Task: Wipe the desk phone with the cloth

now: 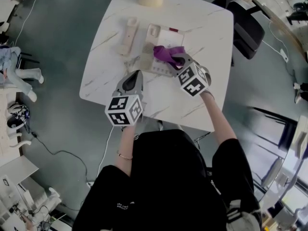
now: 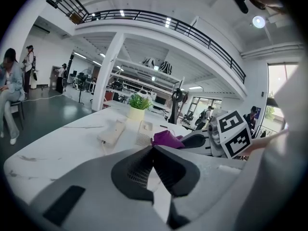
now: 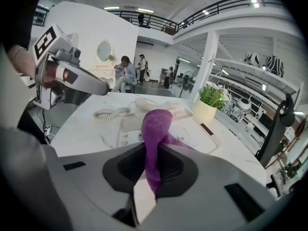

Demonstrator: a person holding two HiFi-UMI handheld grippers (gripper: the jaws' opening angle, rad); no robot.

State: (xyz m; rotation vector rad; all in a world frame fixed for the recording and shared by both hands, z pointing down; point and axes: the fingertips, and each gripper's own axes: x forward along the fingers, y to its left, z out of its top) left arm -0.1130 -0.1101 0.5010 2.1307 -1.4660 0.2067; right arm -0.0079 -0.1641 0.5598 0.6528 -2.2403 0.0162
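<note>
Pinching the purple cloth (image 3: 156, 124) tight in our right gripper (image 3: 153, 150), we rest it on the desk phone (image 1: 169, 35). Our left gripper (image 2: 153, 148) hovers near the phone, jaws pressed together on nothing. The handset (image 1: 129, 35) lies on the table (image 1: 204, 28) beside the phone.

Bright, even indoor light filled all three views, coming from ceiling strips (image 3: 111, 7) and a round lamp (image 2: 259, 21) high at the far right. A window (image 2: 278, 86) at the right was blown out almost to white. The white surface (image 1: 197, 28) glared mildly and carried only faint, soft shadows. Both gripper views bowed straight lines and fell to black at the corners. The cloth (image 3: 155, 124) looked sharp, while the near body of the right gripper (image 3: 153, 150) was soft.
</note>
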